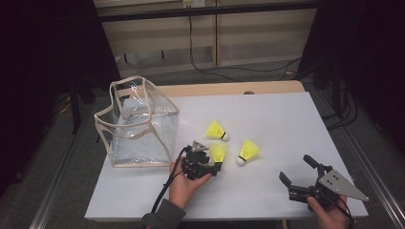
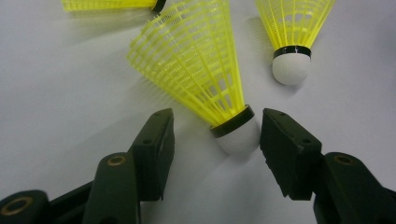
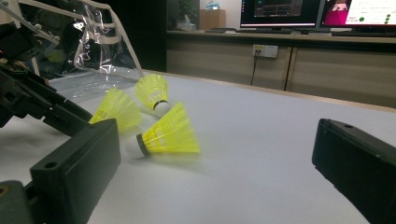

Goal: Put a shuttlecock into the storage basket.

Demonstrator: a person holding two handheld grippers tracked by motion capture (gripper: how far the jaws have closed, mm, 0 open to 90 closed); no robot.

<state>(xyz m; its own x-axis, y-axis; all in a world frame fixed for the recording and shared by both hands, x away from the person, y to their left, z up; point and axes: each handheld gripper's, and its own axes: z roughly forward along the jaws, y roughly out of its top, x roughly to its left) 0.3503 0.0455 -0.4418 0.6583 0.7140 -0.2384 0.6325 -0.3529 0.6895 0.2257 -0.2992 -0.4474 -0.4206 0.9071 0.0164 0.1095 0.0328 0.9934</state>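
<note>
Three yellow shuttlecocks lie on the white table (image 1: 277, 119). My left gripper (image 1: 216, 165) is open, its jaws on either side of the white cork of the middle shuttlecock (image 1: 218, 151). In the left gripper view, that shuttlecock (image 2: 196, 70) has its cork close against the right jaw, with a gap to the left jaw. The second shuttlecock (image 1: 249, 151) lies just right of it, and the third shuttlecock (image 1: 216, 130) sits farther back. My right gripper (image 1: 296, 168) is open wide near the front right of the table, with nothing between its jaws.
A clear plastic bag (image 1: 138, 124) with cream trim stands open at the table's left, just behind my left hand. A wooden strip (image 1: 229, 88) runs along the table's back edge. Cables lie on the floor beyond it.
</note>
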